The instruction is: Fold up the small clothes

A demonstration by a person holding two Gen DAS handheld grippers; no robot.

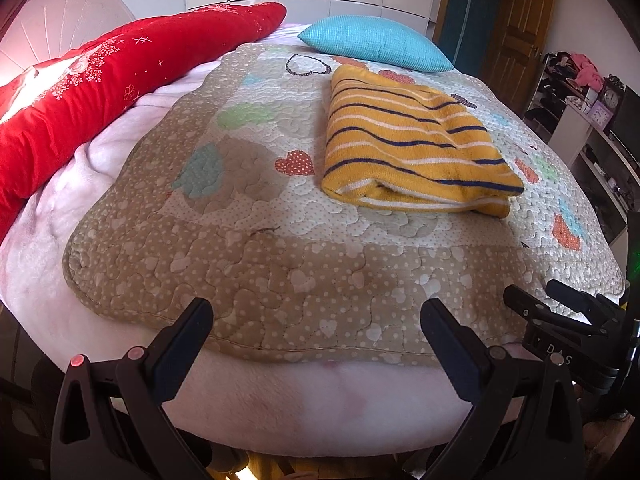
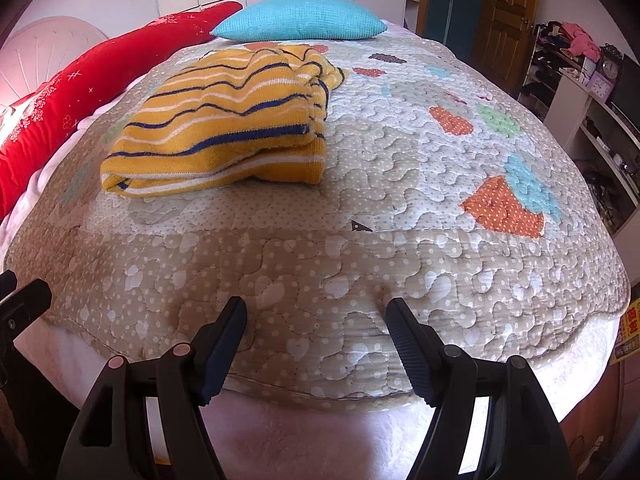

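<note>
A yellow knit garment with navy and white stripes [image 1: 408, 144] lies folded into a thick rectangle on the quilted heart-patterned bedspread [image 1: 256, 264]. It also shows in the right wrist view [image 2: 224, 120], at the upper left. My left gripper [image 1: 316, 316] is open and empty at the near edge of the bed, well short of the garment. My right gripper [image 2: 316, 316] is open and empty, also at the near edge. The right gripper's fingers [image 1: 568, 312] show at the left wrist view's right edge.
A turquoise pillow [image 1: 376, 42] lies behind the garment. A long red quilt [image 1: 100, 80] runs along the bed's left side by a pink headboard [image 1: 60, 16]. White shelves with clutter and clocks [image 1: 600, 112] stand to the right, a wooden door [image 1: 520, 28] beyond.
</note>
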